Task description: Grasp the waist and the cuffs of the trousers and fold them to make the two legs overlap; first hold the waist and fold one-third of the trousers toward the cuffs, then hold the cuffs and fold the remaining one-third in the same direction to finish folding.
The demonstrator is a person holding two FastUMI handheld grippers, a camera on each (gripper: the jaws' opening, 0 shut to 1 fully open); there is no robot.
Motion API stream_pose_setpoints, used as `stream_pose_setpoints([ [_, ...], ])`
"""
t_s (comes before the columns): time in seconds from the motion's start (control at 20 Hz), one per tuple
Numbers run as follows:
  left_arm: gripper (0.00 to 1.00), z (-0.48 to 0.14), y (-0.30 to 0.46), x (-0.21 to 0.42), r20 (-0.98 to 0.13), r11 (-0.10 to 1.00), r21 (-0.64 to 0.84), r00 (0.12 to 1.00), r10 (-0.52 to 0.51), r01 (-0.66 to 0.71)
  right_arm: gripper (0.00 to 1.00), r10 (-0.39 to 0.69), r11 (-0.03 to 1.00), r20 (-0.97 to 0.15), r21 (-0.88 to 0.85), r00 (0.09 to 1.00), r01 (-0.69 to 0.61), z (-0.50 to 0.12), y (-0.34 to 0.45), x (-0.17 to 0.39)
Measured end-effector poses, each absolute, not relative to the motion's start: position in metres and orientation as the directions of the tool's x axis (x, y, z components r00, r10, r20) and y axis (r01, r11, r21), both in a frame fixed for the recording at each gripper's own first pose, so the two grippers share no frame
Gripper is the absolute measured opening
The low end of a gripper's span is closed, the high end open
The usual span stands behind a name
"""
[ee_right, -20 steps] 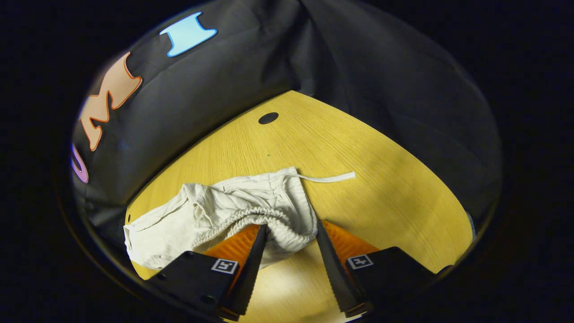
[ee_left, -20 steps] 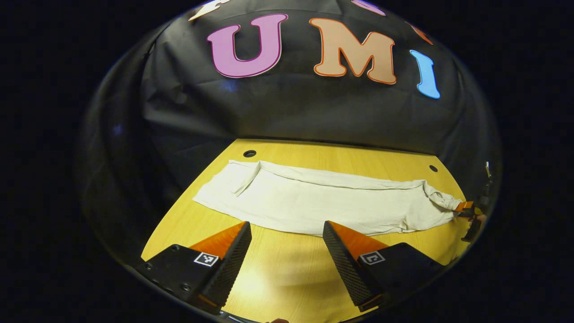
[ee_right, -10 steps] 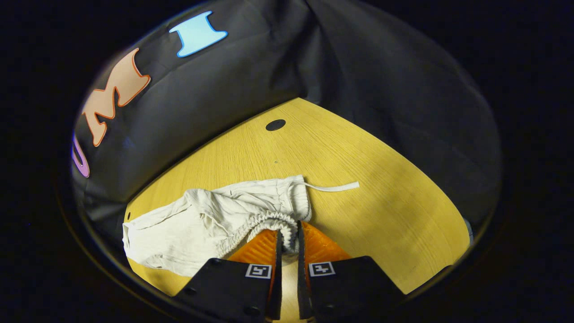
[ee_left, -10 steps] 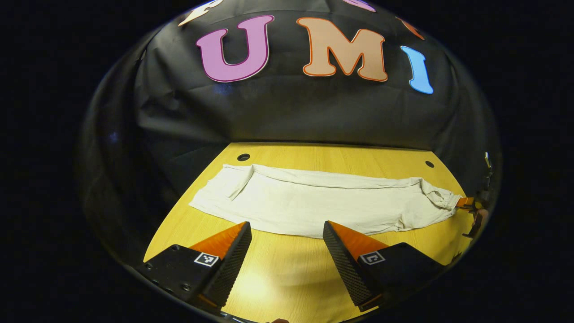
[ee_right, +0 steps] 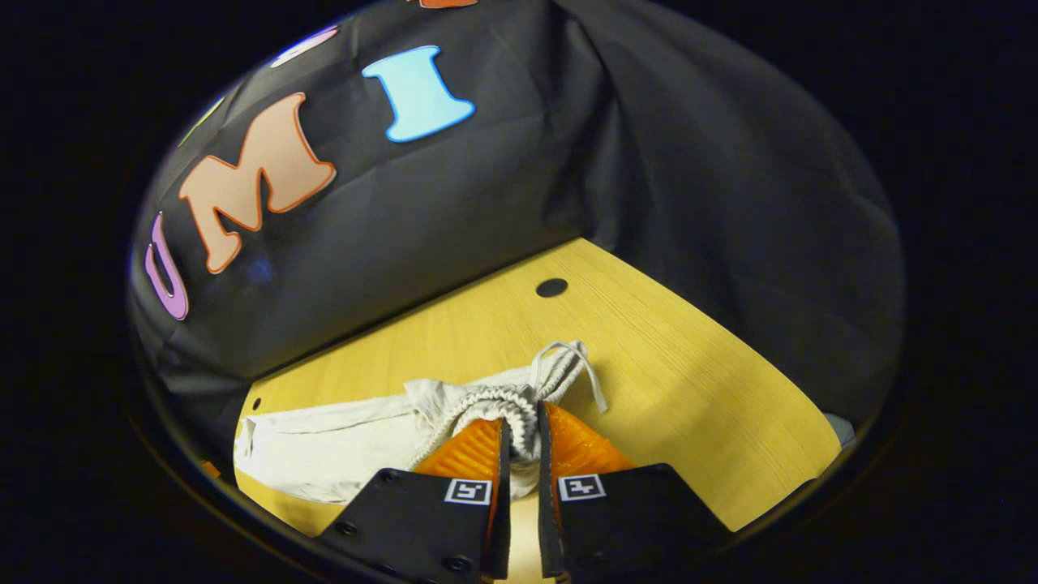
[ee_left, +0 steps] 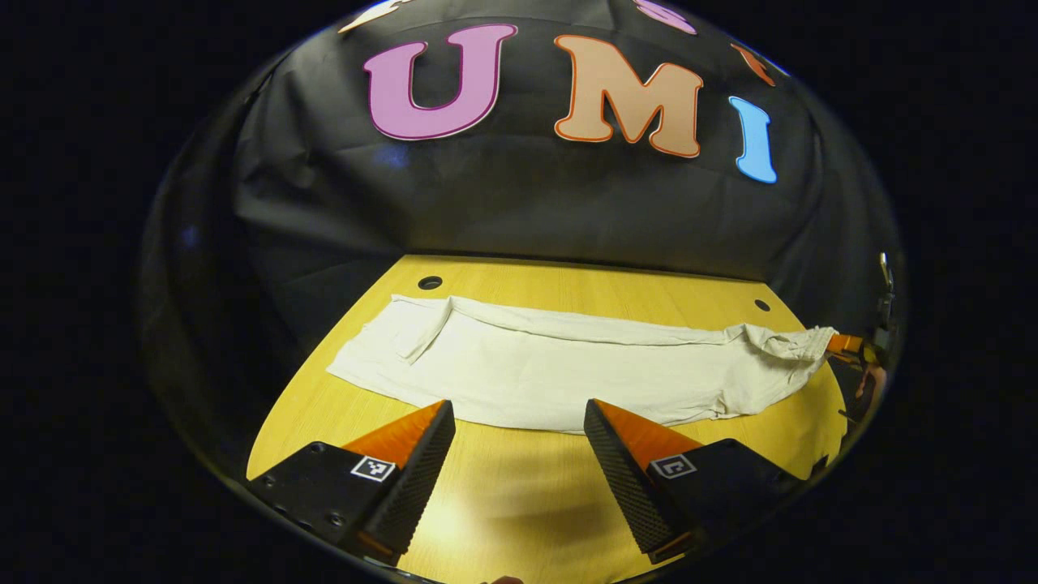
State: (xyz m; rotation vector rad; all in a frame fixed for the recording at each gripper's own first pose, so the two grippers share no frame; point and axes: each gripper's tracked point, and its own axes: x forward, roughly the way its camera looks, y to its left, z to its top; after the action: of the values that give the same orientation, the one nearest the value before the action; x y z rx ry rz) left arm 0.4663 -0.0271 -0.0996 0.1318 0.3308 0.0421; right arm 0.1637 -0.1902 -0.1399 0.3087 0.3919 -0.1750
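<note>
Trousers (ee_left: 559, 373) are lying flat on the wooden table (ee_left: 519, 503), long axis running crosswise ahead of the left gripper (ee_left: 519, 430); cuffs (ee_left: 389, 341) are pointing off to its left, waist (ee_left: 791, 345) to its far right. Left gripper is hovering with jaws spread wide, gripping nothing, its tips just short of the cloth's near edge. Bare table is showing beneath it and beyond the trousers' far edge.

Right gripper (ee_right: 519, 430) is pinching the gathered waistband (ee_right: 499, 405), jaws nearly together with both fingers pressing the bunched elastic. Drawstring (ee_right: 588, 377) is trailing just ahead and to its right. Open tabletop is stretching ahead and rightward toward a dark hole (ee_right: 551, 287).
</note>
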Motion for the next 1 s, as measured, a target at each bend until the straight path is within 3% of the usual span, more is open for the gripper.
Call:
stream_pose_setpoints([
  [0.3, 0.98, -0.096, 0.019, 0.477, -0.333, 0.997, 0.08, 0.943, 0.02, 0.007, 0.16, -0.035, 0.963, -0.29, 0.246, 0.956, 0.11, -0.083, -0.133, 0.126],
  [0.55, 0.96, -0.088, 0.069, 0.487, -0.331, 0.998, 0.069, 0.943, 0.021, 0.003, 0.16, 0.109, 0.983, -0.25, 0.171, 0.962, -0.067, -0.062, -0.036, 0.12],
  [0.8, 0.96, -0.087, 0.118, 0.499, -0.333, 0.999, 0.045, 0.942, 0.04, -0.027, 0.16, 0.266, 0.964, -0.315, 0.079, 0.911, -0.254, -0.104, 0.081, 0.131],
  [1.0, 0.96, -0.091, 0.148, 0.514, -0.328, 0.998, 0.04, 0.943, 0.059, -0.049, 0.16, 0.313, 0.942, -0.416, 0.026, 0.854, -0.333, -0.165, 0.133, 0.136],
])
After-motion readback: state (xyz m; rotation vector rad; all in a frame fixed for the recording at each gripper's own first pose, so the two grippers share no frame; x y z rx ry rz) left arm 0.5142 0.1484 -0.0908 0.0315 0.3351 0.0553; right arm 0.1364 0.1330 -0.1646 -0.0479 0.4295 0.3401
